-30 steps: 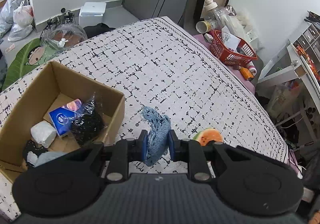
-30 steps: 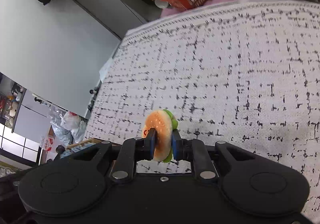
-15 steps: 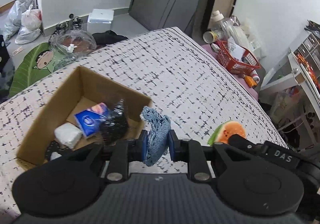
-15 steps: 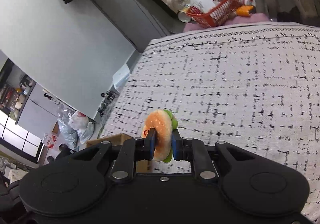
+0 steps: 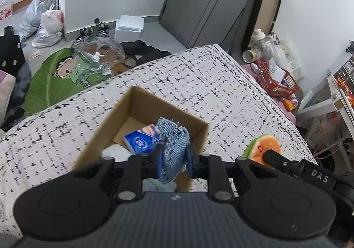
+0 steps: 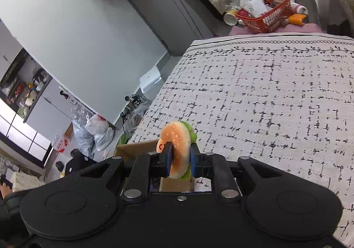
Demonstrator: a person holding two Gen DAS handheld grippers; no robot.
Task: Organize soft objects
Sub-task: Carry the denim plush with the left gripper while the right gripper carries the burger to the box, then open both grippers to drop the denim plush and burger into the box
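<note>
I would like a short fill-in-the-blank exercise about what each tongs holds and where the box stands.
1. The left tongs grip a blue ____ cloth.
2. The right tongs grip a plush ____.
3. The cardboard box stands on the ____.
4. A red ____ sits beyond the far end of the bed.

Missing words: denim; burger; bed; basket

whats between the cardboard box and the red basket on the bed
In the left wrist view, only bare patterned bedspread lies between the cardboard box and the red basket.
</note>
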